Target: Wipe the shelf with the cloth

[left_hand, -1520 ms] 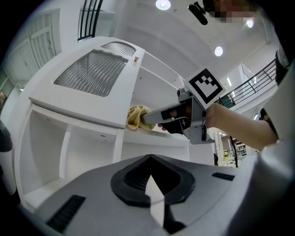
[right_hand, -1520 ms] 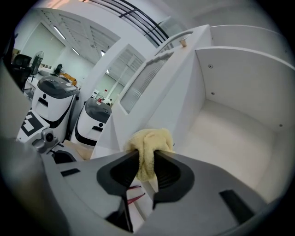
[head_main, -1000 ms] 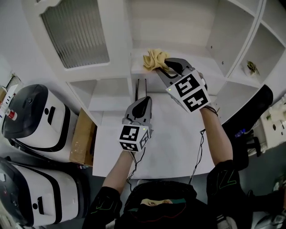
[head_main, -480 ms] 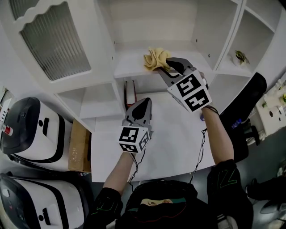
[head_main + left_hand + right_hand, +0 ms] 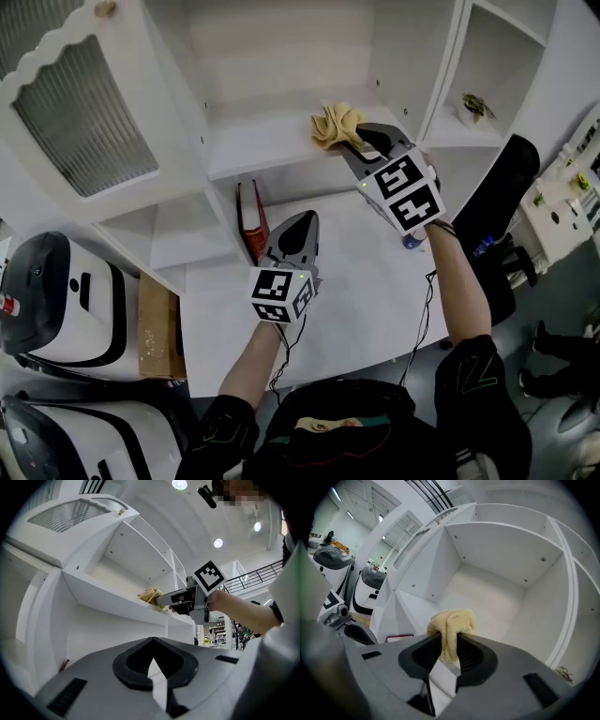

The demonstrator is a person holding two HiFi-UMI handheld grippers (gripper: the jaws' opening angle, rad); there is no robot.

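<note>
Head view's got the right gripper (image 5: 357, 141) up around 1 o'clock, jaws clamped on the cloth (image 5: 333, 125) sitting on the shelf (image 5: 253, 145), while the left gripper (image 5: 302, 218) hangs mid-frame over the table (image 5: 361, 286), jaws pressed together on nothing.

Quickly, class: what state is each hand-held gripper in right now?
Left hand-held gripper: shut, holding nothing.
Right hand-held gripper: shut on the cloth.
</note>
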